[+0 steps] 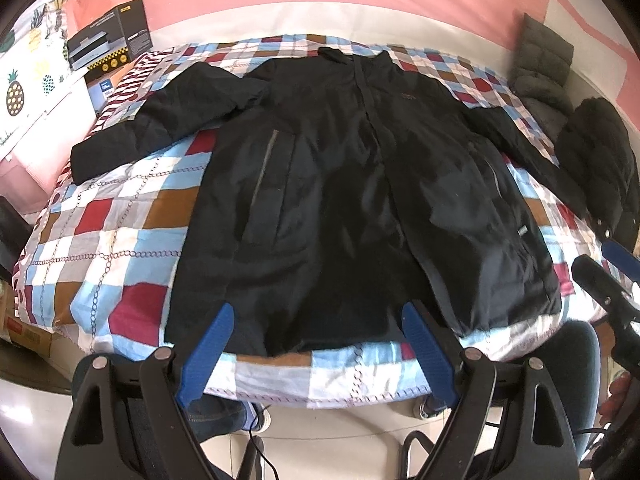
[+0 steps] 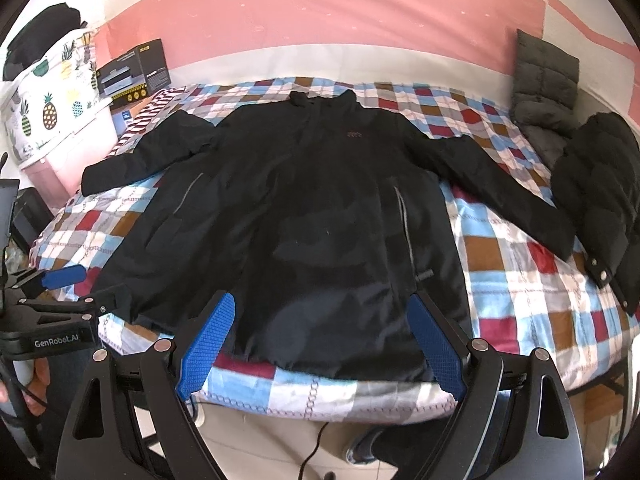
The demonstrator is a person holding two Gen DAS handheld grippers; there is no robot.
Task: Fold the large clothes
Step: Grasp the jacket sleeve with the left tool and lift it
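A checked-quilt bed (image 2: 520,280) stands against a pink wall (image 2: 320,12) (white lower band), pale floor (image 2: 260,440) below.

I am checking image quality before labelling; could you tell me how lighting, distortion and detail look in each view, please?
Left wrist view: strong fisheye bending, dark corners, soft sheen on the black jacket showing its folds and pocket zips. Right wrist view: the same curvature, the jacket darker and flatter with little detail; the checked bedspread is bright and fairly sharp.

Left claw (image 1: 318,354) agape; right claw (image 2: 322,350) likewise, seemingly empty
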